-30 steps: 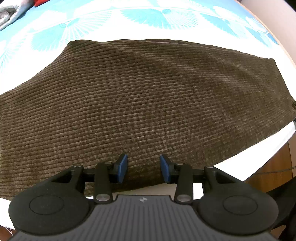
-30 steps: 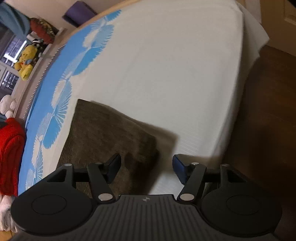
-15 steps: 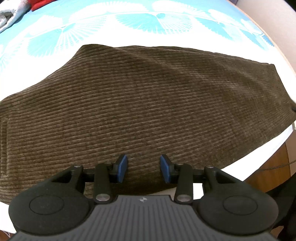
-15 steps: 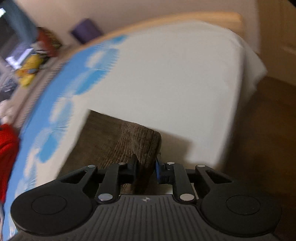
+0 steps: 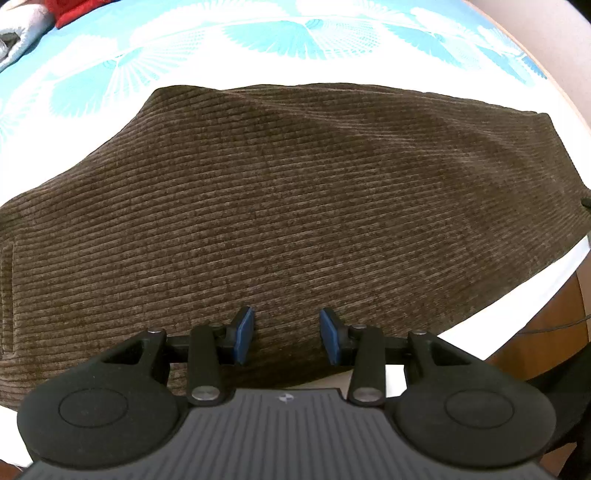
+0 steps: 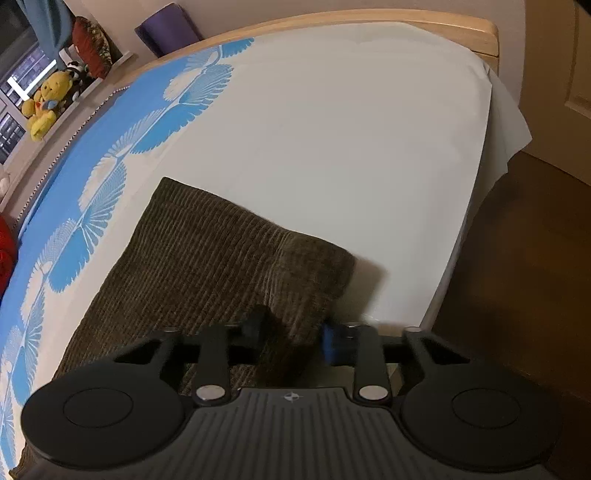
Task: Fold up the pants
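Brown corduroy pants (image 5: 295, 203) lie spread across the bed and fill the left wrist view. My left gripper (image 5: 286, 334) stands over their near edge with its blue pads apart; the cloth lies flat beneath the gap, not pinched. In the right wrist view the pants (image 6: 207, 251) end in a hem corner near the bed's side. My right gripper (image 6: 291, 332) is shut on that end, with a bunched fold of corduroy squeezed between its pads and lifted a little off the sheet.
The sheet (image 6: 332, 129) is white with a blue fan-pattern band (image 5: 258, 33). A wooden bed frame (image 6: 369, 22) curves round the far end. Brown floor (image 6: 517, 258) lies to the right. A yellow plush toy (image 6: 42, 105) sits on a ledge; red cloth (image 5: 74, 11) lies far left.
My right gripper has gone from wide open beside the hem corner to shut on it. In the left wrist view the pants' far edge has slid nearer; the left pads kept their gap.
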`<state>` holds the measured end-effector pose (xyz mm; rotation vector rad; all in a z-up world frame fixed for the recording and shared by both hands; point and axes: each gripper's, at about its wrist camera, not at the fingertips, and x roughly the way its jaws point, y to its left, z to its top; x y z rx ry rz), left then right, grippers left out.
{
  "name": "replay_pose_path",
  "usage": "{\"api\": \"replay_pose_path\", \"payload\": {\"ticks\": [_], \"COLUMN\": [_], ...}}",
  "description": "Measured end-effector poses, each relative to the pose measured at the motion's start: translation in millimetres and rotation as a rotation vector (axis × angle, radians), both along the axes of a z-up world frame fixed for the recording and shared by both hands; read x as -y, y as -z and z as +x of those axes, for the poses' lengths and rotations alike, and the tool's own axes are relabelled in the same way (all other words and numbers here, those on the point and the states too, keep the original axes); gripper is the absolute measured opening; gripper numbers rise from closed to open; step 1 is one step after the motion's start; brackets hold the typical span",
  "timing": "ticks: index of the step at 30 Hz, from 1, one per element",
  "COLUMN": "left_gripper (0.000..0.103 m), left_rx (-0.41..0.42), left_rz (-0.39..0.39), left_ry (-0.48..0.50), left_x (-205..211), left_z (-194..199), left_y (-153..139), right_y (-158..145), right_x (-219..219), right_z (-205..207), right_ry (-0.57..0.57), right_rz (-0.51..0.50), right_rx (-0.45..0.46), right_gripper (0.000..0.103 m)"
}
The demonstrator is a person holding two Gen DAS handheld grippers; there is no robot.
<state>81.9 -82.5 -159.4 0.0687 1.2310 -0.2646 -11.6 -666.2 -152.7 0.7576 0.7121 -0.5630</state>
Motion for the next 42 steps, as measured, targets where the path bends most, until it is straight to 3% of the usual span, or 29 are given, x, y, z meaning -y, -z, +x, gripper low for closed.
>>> {"api": "replay_pose_path", "payload": {"ticks": [8, 12, 20, 27, 30, 35, 37, 39, 41, 42], "left_gripper": [0.044, 0.044, 0.044, 0.044, 0.044, 0.048, 0.051, 0.051, 0.051, 0.051], "left_rx": [0.009, 0.03, 0.096, 0.131, 0.121, 0.089, 0.079, 0.085, 0.102, 0.107], "left_rz": [-0.009, -0.022, -0.055, -0.081, -0.081, -0.106, -0.11, -0.101, -0.084, -0.076], "left_ry": [-0.007, -0.024, -0.134, -0.299, -0.334, -0.352, -0.335, -0.309, -0.291, -0.285], "left_x": [-2, -6, -36, -97, -120, -148, -151, -149, -145, -144], "left_z": [0, 2, 4, -6, -13, -24, -27, -29, -32, -31], "left_y": [-4, -11, -33, -43, -40, -35, -33, -34, -36, -36], "right_y": [-23, -61, -120, -121, -100, -27, -24, -38, -53, -56], "right_x": [-12, -46, -188, -367, -430, -509, -522, -523, -520, -517], "right_z": [-4, 1, 17, 18, 12, 13, 1, -4, 0, 3], "right_ry": [-0.006, -0.107, -0.426, -0.874, -1.095, -1.568, -1.63, -1.64, -1.584, -1.548], "right_rz": [-0.051, -0.227, -0.61, -0.819, -0.739, -0.564, -0.626, -0.622, -0.578, -0.573], "right_rx": [0.08, 0.144, 0.263, 0.387, 0.382, 0.017, 0.027, 0.099, 0.164, 0.172], "right_gripper": [0.021, 0.019, 0.018, 0.017, 0.018, 0.027, 0.032, 0.039, 0.053, 0.054]}}
